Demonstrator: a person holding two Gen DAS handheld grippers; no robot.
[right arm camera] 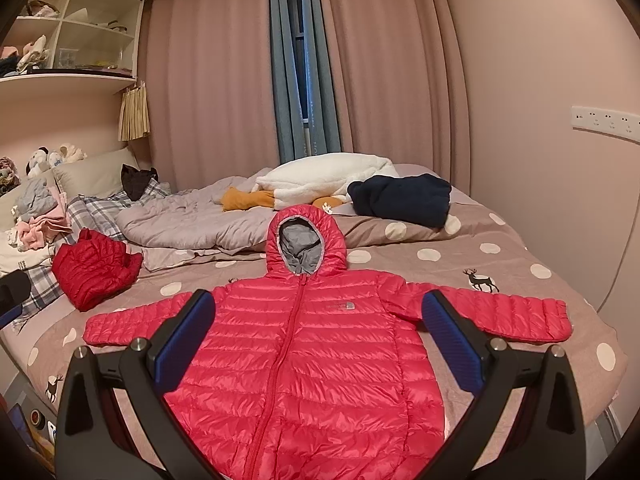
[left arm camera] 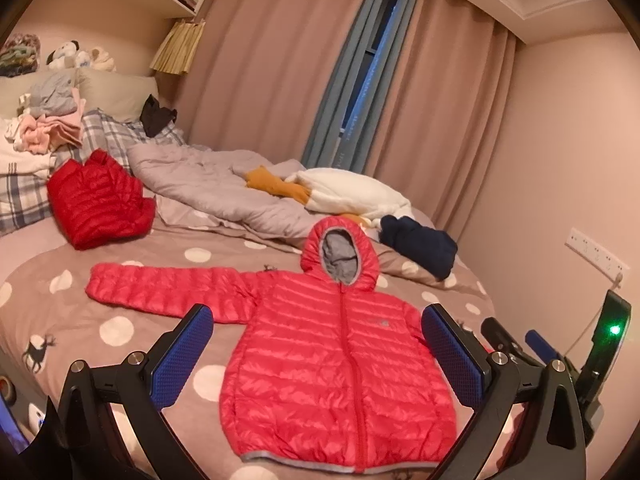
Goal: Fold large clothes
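Observation:
A red hooded puffer jacket (left arm camera: 336,352) lies flat, front up and zipped, on the polka-dot bed (left arm camera: 120,332), sleeves spread out to both sides and the hood pointing away. It also shows in the right wrist view (right arm camera: 304,360). My left gripper (left arm camera: 316,348) is open and empty, held above the jacket's body. My right gripper (right arm camera: 316,344) is open and empty above the jacket's chest. The right gripper also shows at the right edge of the left wrist view (left arm camera: 516,340).
A folded darker red jacket (right arm camera: 96,270) lies at the left on the bed. A grey duvet (right arm camera: 192,220), a white and orange plush garment (right arm camera: 320,184) and a navy garment (right arm camera: 400,198) lie beyond the hood. Clothes are piled near the pillows (right arm camera: 36,216). A wall (right arm camera: 560,200) is on the right.

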